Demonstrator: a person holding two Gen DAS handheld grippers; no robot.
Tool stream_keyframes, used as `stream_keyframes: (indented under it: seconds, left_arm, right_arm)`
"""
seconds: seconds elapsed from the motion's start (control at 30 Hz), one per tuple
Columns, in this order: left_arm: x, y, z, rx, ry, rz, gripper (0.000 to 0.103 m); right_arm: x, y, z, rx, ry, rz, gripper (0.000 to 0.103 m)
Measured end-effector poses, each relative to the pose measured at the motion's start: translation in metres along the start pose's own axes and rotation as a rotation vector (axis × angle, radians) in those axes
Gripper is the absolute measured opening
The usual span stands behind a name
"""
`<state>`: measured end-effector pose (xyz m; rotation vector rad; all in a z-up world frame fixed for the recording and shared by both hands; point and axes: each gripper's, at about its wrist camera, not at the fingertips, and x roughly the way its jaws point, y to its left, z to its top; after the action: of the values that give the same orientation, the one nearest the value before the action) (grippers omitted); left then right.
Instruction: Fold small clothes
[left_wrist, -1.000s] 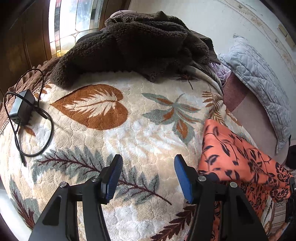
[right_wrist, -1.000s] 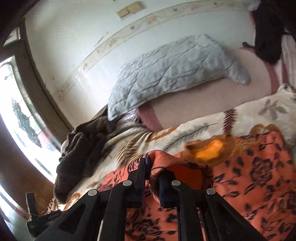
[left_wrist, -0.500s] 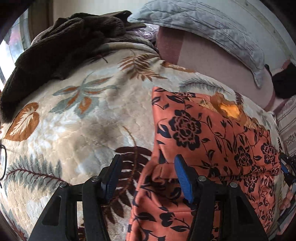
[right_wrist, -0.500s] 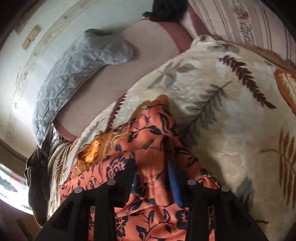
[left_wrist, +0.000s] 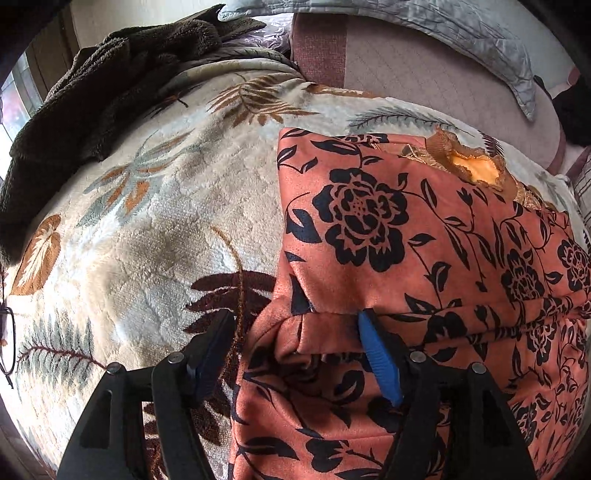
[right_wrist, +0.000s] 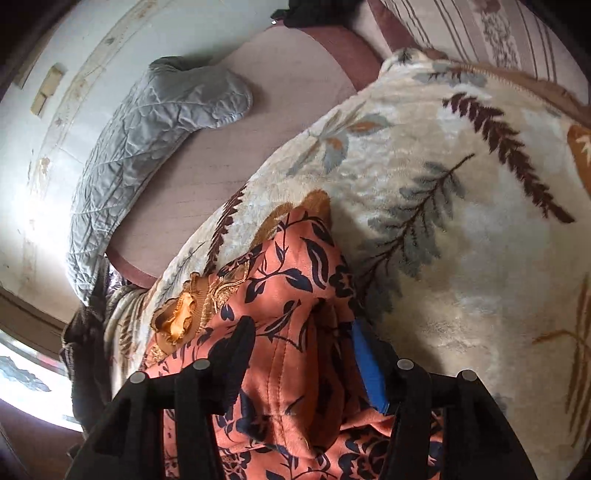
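Observation:
An orange garment (left_wrist: 406, 236) with black flowers and a gold neckline (left_wrist: 472, 166) lies folded on the leaf-patterned blanket (left_wrist: 155, 236). In the left wrist view my left gripper (left_wrist: 295, 350) straddles the garment's left edge at a crosswise fold. Its jaws are opening, and the fabric lies between them without being pinched. In the right wrist view my right gripper (right_wrist: 301, 350) stands over a raised ridge of the same garment (right_wrist: 288, 295) near its right edge. Those jaws are opening too, with the cloth loose between the pads.
A brown fleece throw (left_wrist: 103, 85) is heaped at the far left of the bed. A grey quilted pillow (right_wrist: 147, 147) lies on the pink sheet (right_wrist: 280, 85) by the wall. A black cable (left_wrist: 7, 339) shows at the left rim. Striped bedding (right_wrist: 480, 29) lies far right.
My right gripper let go of the pinched fold and came down with its jaws spread. My left gripper swung from bare blanket to the garment's left edge and widened.

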<state>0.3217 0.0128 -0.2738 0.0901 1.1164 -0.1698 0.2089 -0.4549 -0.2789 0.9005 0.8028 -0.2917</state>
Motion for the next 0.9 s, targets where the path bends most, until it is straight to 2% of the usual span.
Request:
stream_keyframes:
  seconds: [0.07,0.13,0.2,0.23,0.3,0.37,0.43,0.47,0.5,0.53,0.57,0.63,0.7,0.8,0.9]
  left_arm:
    - [0.0,0.001,0.0,0.005,0.001,-0.004,0.072]
    - [0.001,0.002,0.001,0.001,0.006,-0.006,0.074]
    - [0.003,0.003,0.002,-0.001,0.009,-0.008,0.075]
    - [0.003,0.003,0.002,-0.001,0.01,-0.009,0.075]
    - [0.004,0.004,0.003,-0.007,0.015,-0.014,0.075]
    - [0.004,0.004,0.002,-0.011,0.016,-0.015,0.075]
    - [0.004,0.004,0.003,-0.007,0.015,-0.012,0.075]
    - [0.004,0.004,0.003,-0.007,0.014,-0.01,0.076]
    - [0.003,0.004,0.003,-0.007,0.014,-0.009,0.076]
    - [0.003,0.004,0.003,-0.008,0.014,-0.008,0.076]
    - [0.003,0.004,0.003,-0.007,0.014,-0.008,0.076]
    - [0.003,0.004,0.003,-0.01,0.015,-0.007,0.076]
    - [0.001,0.004,0.003,-0.016,0.014,-0.009,0.076]
    - [-0.003,0.003,0.003,-0.01,0.003,-0.025,0.075]
    - [-0.003,0.0,0.003,-0.005,0.001,-0.033,0.075]
  right_arm:
    - [0.01,-0.014,0.003,0.092,0.021,0.121,0.057]
    - [0.021,-0.018,0.002,0.115,0.057,0.181,0.055]
    - [0.026,-0.01,0.001,0.083,0.08,0.214,0.031]
    - [0.021,-0.003,0.0,0.055,0.05,0.219,0.022]
    - [-0.006,0.015,0.002,-0.026,-0.092,0.267,0.015]
    - [-0.044,0.033,0.001,-0.114,-0.255,0.351,0.014]
    - [-0.073,0.046,-0.003,-0.21,-0.367,0.374,0.014]
    - [-0.079,0.051,-0.005,-0.262,-0.407,0.315,0.014]
    - [-0.078,0.052,-0.005,-0.293,-0.431,0.196,0.015]
    - [-0.07,0.048,-0.004,-0.299,-0.419,0.076,0.018]
    - [-0.06,0.042,-0.002,-0.281,-0.373,0.032,0.017]
    - [-0.043,0.032,0.0,-0.21,-0.256,0.106,0.017]
    - [-0.032,0.041,-0.002,-0.229,-0.193,0.124,0.017]
    - [-0.005,0.057,-0.016,-0.295,-0.109,0.065,0.017]
    - [0.032,0.048,-0.029,-0.314,0.024,-0.082,0.017]
